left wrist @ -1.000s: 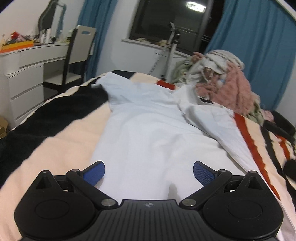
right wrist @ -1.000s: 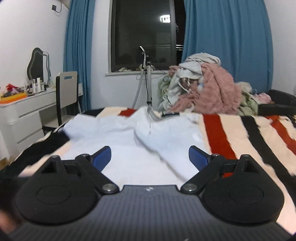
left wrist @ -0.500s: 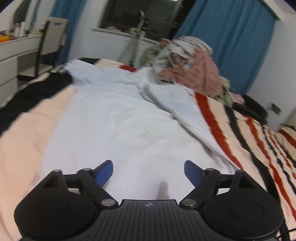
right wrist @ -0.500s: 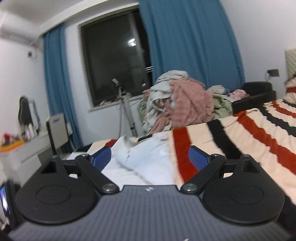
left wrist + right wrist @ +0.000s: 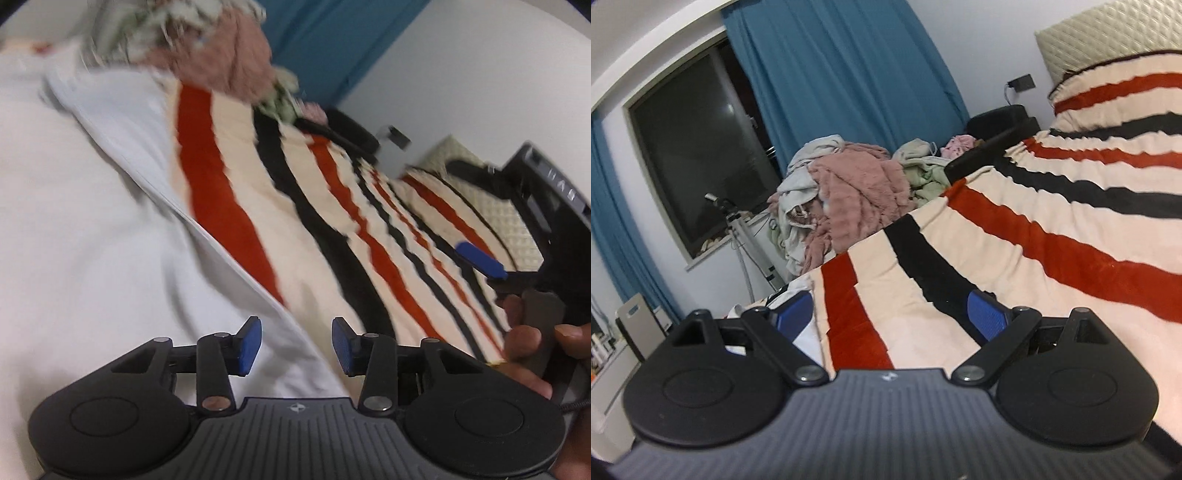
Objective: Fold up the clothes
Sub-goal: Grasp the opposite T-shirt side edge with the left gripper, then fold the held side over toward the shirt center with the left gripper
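One white garment (image 5: 92, 221) edge between parted left tool (image 5: 296, 345) fingers.

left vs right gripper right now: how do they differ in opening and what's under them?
Opening: the left gripper has its blue pads fairly close together; the right gripper is spread wide.
Below: the left gripper sits over the edge of the white garment, where it meets the striped blanket; the right gripper is mostly over the striped blanket, with only a bit of white cloth at its left pad.
Shared: both are open and hold nothing.
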Tool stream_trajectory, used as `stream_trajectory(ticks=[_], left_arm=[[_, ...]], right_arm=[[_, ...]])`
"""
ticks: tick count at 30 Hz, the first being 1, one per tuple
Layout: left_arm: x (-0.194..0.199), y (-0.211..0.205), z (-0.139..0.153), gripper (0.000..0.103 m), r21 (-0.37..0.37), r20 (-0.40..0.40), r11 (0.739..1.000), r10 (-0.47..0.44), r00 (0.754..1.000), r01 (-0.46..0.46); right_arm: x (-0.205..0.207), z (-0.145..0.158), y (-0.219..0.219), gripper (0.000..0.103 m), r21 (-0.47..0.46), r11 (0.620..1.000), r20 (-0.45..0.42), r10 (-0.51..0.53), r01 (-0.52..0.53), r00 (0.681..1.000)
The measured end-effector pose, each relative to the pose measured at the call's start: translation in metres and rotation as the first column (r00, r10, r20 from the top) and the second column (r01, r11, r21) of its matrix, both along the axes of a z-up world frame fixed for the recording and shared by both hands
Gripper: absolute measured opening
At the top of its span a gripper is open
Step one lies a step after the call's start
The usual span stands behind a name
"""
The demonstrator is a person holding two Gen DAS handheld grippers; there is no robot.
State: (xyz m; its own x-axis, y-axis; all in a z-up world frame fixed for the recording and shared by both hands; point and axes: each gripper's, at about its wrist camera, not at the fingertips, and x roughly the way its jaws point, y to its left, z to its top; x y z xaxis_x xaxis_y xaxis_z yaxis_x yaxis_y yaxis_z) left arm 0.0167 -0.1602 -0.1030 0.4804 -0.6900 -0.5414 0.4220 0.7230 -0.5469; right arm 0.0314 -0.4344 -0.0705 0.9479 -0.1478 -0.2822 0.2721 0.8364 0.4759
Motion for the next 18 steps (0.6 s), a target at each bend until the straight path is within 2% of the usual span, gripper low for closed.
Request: stream_trajectory(ticks=[2, 6, 7, 9, 10, 11, 14, 18], left_arm=[[0.007, -0.015, -0.013, 0.053, 0.022, -0.057, 1.000, 0.005, 0.998, -0.004], [0.020, -0.023, -0.029, 0.055, 0.052, -0.140, 0.998, 0.042, 0.989, -0.035], [0.023, -0.024, -0.033, 0.052, 0.058, -0.158, 0.997, 0.053, 0.986, -0.044], [0.030, -0.025, -0.039, 0.033, 0.072, -0.195, 0.995, 0.076, 0.978, -0.063], [0.033, -0.026, -0.042, 0.011, 0.080, -0.211, 0.994, 0.087, 0.974, -0.071], [0.033, -0.022, -0.041, 0.005, 0.093, -0.209, 0.993, 0.093, 0.973, -0.075], [0.031, -0.001, -0.029, 0.004, 0.045, -0.210, 0.996, 0.087, 0.974, -0.079], [0.019, 0.038, 0.015, 0.003, -0.049, -0.213, 0.995, 0.079, 0.974, -0.092]], right_arm=[[0.001, -0.004, -0.003, 0.092, 0.006, 1.000, -0.001, -0.017, 0.017, 1.000], [0.006, -0.013, -0.009, 0.092, 0.024, 0.999, -0.030, -0.040, 0.041, 0.999], [0.007, -0.015, -0.010, 0.092, 0.028, 0.999, -0.035, -0.044, 0.045, 0.998], [0.009, -0.018, -0.011, 0.092, 0.029, 0.998, -0.044, -0.052, 0.054, 0.998], [0.009, -0.019, -0.011, 0.092, 0.028, 0.998, -0.046, -0.057, 0.058, 0.997], [0.010, -0.019, -0.012, 0.092, 0.027, 0.998, -0.049, -0.061, 0.062, 0.997], [0.011, -0.021, -0.012, 0.092, 0.023, 0.997, -0.053, -0.073, 0.074, 0.996], [0.010, -0.019, -0.011, 0.092, 0.011, 0.996, -0.056, -0.083, 0.084, 0.995]])
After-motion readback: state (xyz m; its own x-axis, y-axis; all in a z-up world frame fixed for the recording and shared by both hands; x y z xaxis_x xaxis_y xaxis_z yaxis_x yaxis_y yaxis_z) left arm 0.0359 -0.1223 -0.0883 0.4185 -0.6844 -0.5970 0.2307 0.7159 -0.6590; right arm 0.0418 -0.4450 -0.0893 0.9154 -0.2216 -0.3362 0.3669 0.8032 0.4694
